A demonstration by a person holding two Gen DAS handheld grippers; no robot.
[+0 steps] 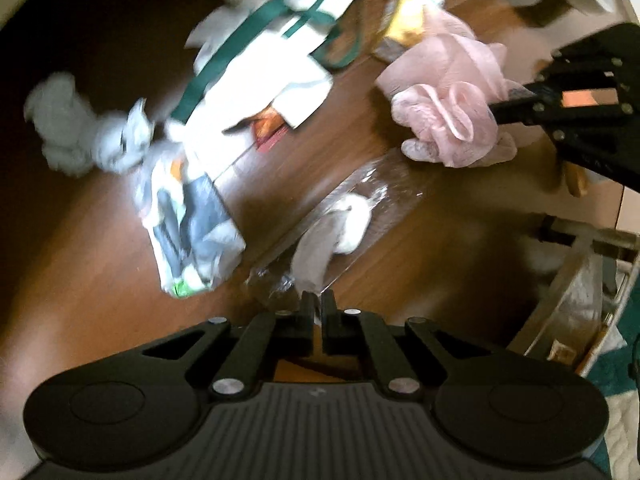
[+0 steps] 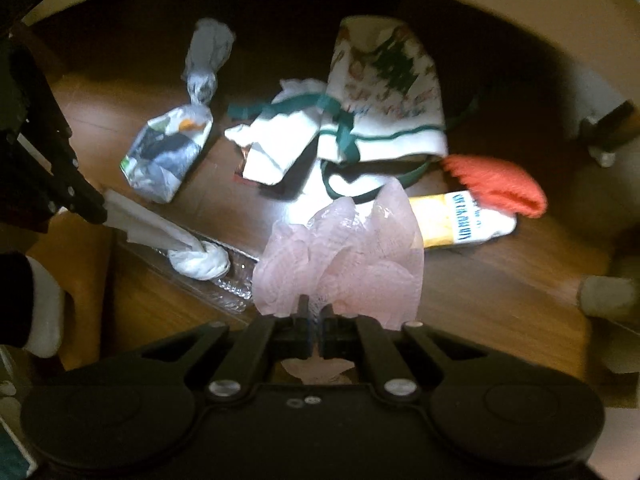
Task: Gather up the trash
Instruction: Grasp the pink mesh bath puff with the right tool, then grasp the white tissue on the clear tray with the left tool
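Both fisheye views are dim and warm-toned, with dark vignetted corners where the lens circle curves in. The wooden floor [image 1: 100, 248] falls into deep shadow towards the upper left of the left wrist view and along the top of the right wrist view. A bright patch blows out the white cloth [image 1: 256, 92], losing its detail, and a similar glare spot sits just above the pink mesh [image 2: 344, 248]. Motion blur smears the left view most, especially the grey crumpled wad [image 1: 80, 128] and the green strap [image 1: 224, 60]. Straight lines bend near the edges
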